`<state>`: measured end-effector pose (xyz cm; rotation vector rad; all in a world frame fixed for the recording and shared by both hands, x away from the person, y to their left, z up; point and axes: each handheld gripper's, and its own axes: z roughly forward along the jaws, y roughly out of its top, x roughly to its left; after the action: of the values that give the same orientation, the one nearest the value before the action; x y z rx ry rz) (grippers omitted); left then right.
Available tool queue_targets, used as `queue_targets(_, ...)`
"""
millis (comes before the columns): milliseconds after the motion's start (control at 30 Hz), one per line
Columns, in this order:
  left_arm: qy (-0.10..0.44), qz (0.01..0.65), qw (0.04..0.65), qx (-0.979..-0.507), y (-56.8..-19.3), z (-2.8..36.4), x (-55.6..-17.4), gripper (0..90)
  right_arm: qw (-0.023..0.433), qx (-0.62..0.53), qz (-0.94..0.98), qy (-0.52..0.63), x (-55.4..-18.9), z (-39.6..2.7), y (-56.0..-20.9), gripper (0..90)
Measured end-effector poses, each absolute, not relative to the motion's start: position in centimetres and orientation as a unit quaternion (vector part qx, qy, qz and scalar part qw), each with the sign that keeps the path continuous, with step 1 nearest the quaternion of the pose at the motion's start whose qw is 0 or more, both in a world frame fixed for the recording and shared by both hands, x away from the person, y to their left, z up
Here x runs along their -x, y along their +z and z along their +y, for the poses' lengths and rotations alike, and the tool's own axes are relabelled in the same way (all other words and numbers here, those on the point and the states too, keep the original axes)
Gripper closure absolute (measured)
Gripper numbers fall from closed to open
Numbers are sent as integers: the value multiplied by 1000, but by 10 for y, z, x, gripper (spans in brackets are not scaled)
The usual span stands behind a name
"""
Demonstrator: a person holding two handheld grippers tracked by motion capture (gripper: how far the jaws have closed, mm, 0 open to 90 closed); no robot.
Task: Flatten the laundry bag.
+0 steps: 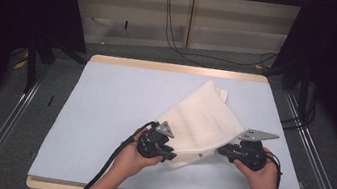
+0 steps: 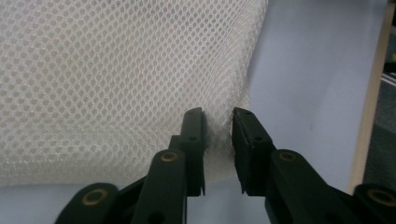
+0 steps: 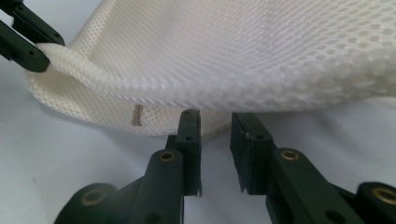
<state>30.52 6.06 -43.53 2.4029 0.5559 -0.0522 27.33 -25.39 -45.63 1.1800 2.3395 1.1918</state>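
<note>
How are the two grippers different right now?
The left gripper pinches a raised fold at the near corner of the white mesh cloth. The right gripper sits at the cloth's right edge, and I can't tell whether it grips. The left gripper points right across the table, while the right gripper points left. Both are black and hand-held.

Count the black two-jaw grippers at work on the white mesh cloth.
2. The left gripper is at the near corner of the white mesh cloth, with the fabric between its jaws. The right gripper is at the cloth's near right edge. Neither hides another.
</note>
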Motion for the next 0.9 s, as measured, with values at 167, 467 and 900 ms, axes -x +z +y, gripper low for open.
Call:
queue_targets(167, -24, 244, 349, -904, -422, 69, -312, 822, 132, -410, 806, 406, -273, -255, -457, 675)
queue_targets(467, -24, 282, 391, -876, -398, 78, -323, 834, 138, -419, 800, 406, -266, -262, -458, 557)
queue_targets(900, -24, 285, 383, -878, -392, 78, -329, 835, 129, -411, 819, 379, -277, -233, -474, 516)
